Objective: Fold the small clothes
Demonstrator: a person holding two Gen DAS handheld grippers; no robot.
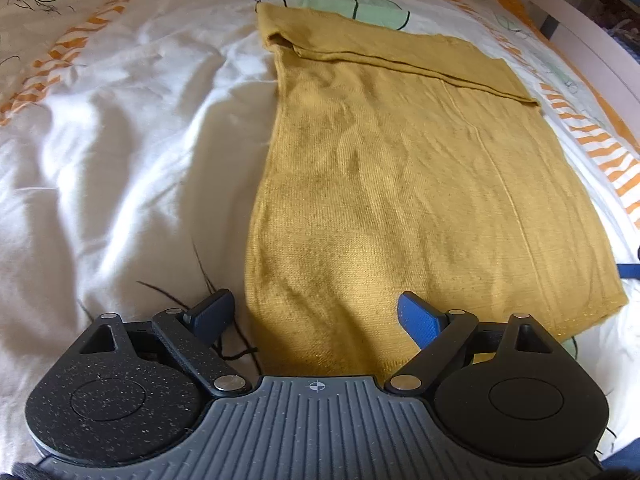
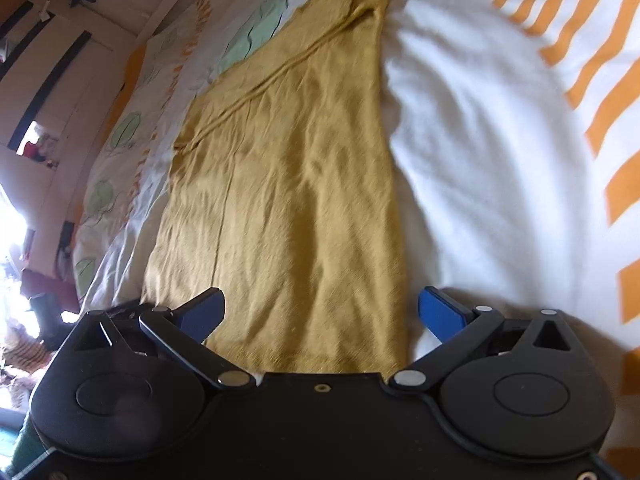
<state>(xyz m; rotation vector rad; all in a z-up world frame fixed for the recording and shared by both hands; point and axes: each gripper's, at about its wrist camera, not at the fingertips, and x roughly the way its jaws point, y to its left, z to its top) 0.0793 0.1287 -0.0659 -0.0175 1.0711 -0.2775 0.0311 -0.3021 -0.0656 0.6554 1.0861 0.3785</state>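
Note:
A mustard-yellow knit garment (image 1: 400, 168) lies flat on the bed, folded into a long rectangle with a folded-over band along its far end. My left gripper (image 1: 316, 316) is open above the garment's near left corner, holding nothing. The same garment (image 2: 288, 184) fills the middle of the right wrist view. My right gripper (image 2: 320, 312) is open over the garment's near edge, holding nothing; its right finger (image 2: 442, 316) hangs over the white sheet beside the cloth.
The bed cover (image 1: 120, 140) is white and rumpled, with orange stripes and green leaf prints. A white bed frame (image 1: 592, 40) runs along the far right. In the right wrist view, a wall with shelves (image 2: 44, 92) and a bright window stand at left.

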